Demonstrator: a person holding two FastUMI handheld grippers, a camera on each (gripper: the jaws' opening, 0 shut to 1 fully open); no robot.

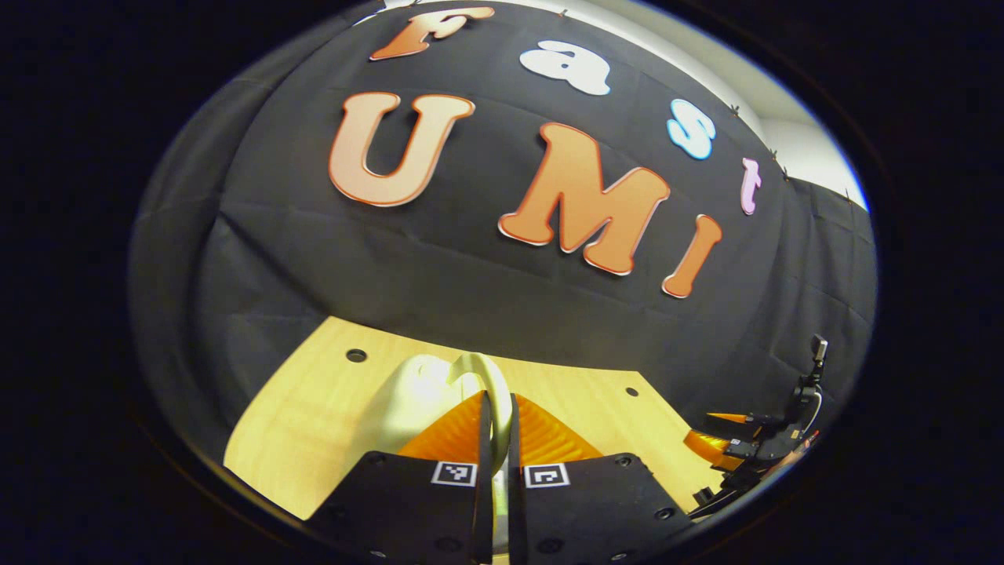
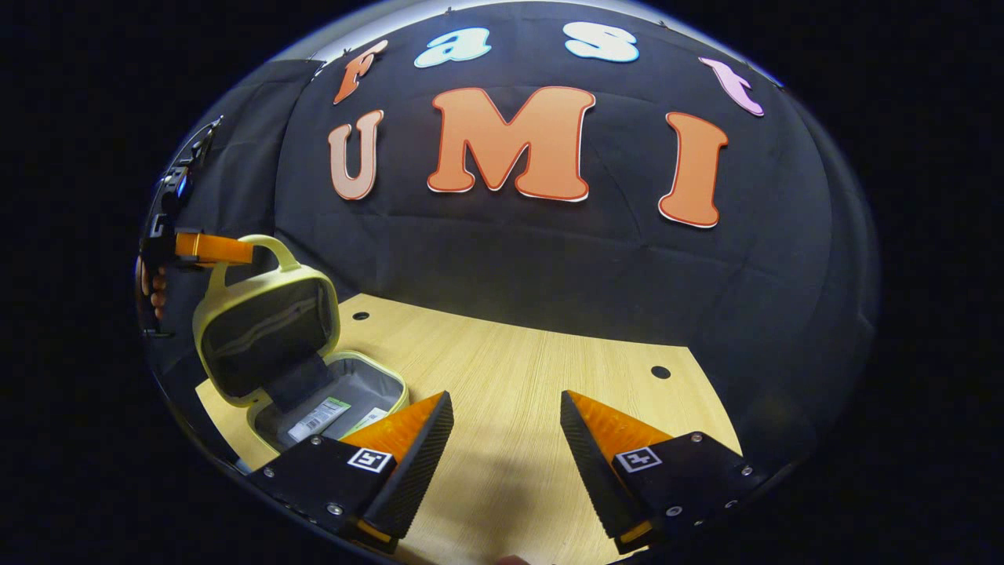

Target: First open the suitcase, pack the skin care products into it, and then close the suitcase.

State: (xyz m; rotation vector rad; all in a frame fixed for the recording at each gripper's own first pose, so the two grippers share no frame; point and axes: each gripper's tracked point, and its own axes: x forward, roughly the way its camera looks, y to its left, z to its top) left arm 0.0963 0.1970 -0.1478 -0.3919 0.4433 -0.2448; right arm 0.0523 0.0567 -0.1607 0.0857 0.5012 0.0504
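A small pale yellow-green suitcase (image 2: pixel 267 333) stands open at the table's left, its lid upright and a grey lining inside. Skin care products (image 2: pixel 318 418) lie flat in the base. My left gripper (image 1: pixel 496 428) is shut on the suitcase's handle (image 1: pixel 482 377), and in the right gripper view its orange fingers (image 2: pixel 216 249) clamp the handle at the lid's top. My right gripper (image 2: pixel 502 428) hangs open above the bare table, to the right of the suitcase, with nothing between its fingers. It shows far right in the left gripper view as the right gripper (image 1: pixel 753 443).
The light wooden table (image 2: pixel 533 377) has small dark holes (image 2: pixel 660 372) near its back edge. The black cloth wall rises right behind it. A person's hand (image 2: pixel 157 294) holds the left gripper at the far left.
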